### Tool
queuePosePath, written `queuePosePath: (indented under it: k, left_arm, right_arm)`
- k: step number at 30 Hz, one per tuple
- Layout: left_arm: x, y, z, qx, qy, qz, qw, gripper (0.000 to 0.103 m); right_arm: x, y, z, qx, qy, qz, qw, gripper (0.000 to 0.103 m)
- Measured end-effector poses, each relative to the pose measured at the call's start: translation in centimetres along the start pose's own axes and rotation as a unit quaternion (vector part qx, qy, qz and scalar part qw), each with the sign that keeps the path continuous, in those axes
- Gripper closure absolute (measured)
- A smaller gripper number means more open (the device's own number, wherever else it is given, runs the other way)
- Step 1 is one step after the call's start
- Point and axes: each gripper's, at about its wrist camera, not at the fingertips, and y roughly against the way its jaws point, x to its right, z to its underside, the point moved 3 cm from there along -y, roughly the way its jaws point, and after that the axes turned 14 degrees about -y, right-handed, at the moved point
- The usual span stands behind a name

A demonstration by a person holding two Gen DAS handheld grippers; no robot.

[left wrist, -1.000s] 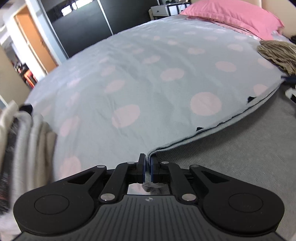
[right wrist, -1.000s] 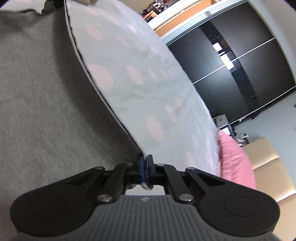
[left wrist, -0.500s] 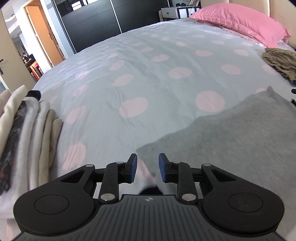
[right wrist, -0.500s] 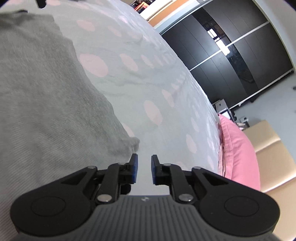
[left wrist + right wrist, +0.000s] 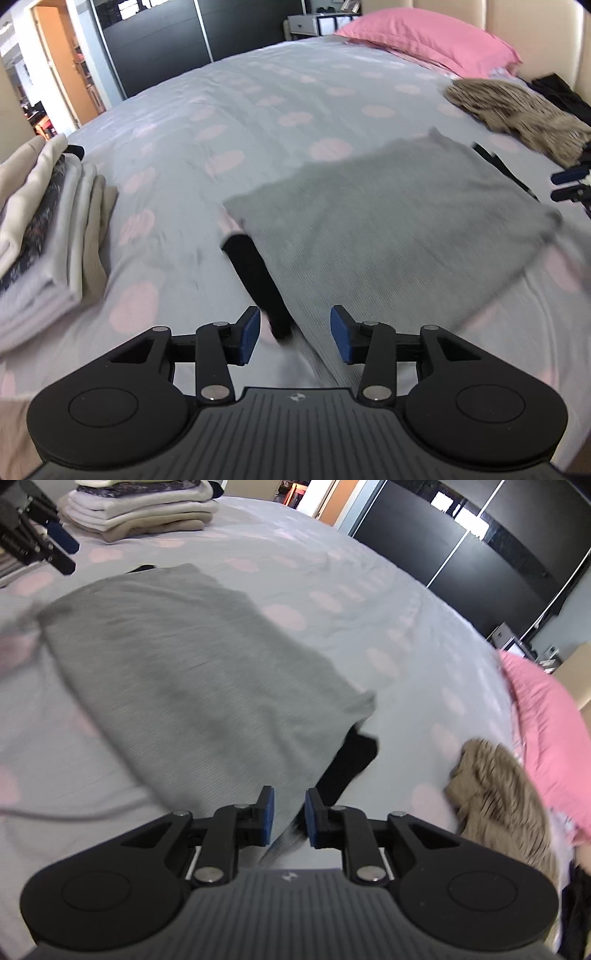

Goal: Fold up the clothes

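On the polka-dot bed (image 5: pixel 258 110), the folded grey garment (image 5: pixel 388 221) lies flat, long axis spanning both grippers, jaws apart.

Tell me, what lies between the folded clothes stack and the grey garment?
Only bare dotted bedsheet lies between the stack and the grey garment, as the left wrist view shows.

- L gripper (image 5: pixel 294 335): jaws wide apart, nothing between pads, over near edge of grey garment (image 5: pixel 388 218).
- Garment lies flat on polka-dot bedspread (image 5: pixel 258 110); black part (image 5: pixel 258 277) sticks out at its left edge.
- Folded stack (image 5: pixel 40 229) at left.
- Brown knit (image 5: pixel 517 110) + pink pillow (image 5: pixel 424 37) far right.
- Other gripper's tips (image 5: pixel 570 184) at right edge.
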Motion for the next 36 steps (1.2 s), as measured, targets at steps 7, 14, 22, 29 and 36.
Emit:
queuePosePath:
  k: [7,14,22,29,36]
  left_arm:
    - [5.2,-0.4,2.6,-0.029,-0.095,-0.015,0.9949,0.058]
    - [9.8,-2.7,3.3,-0.048,-0.250,-0.079,0.9639,0.058]
    - [12.3,-5.4,3.9,-0.058,-0.349,-0.129,0.9263,0.052]
    - [14.1,-6.0,4.9,-0.029,-0.442,-0.200,0.8737,0.049]
    - [15.1,-6.3,5.8,-0.028,-0.482,-0.211,0.8500,0.057]
  right_arm:
    - [-2.7,0.5,3.1,0.008,0.094,0.014,0.995,0.069]
    - [-5.7,-0.4,5.1,0.020,0.245,0.043,0.968,0.064]
    - [-6.2,-3.3,6.5,0.016,0.324,0.079,0.943,0.064]
    - [-6.6,-3.9,7.5,0.034,0.391,0.110,0.913,0.065]
    - [-6.6,-3.5,8.3,0.036,0.422,0.114,0.899,0.065]
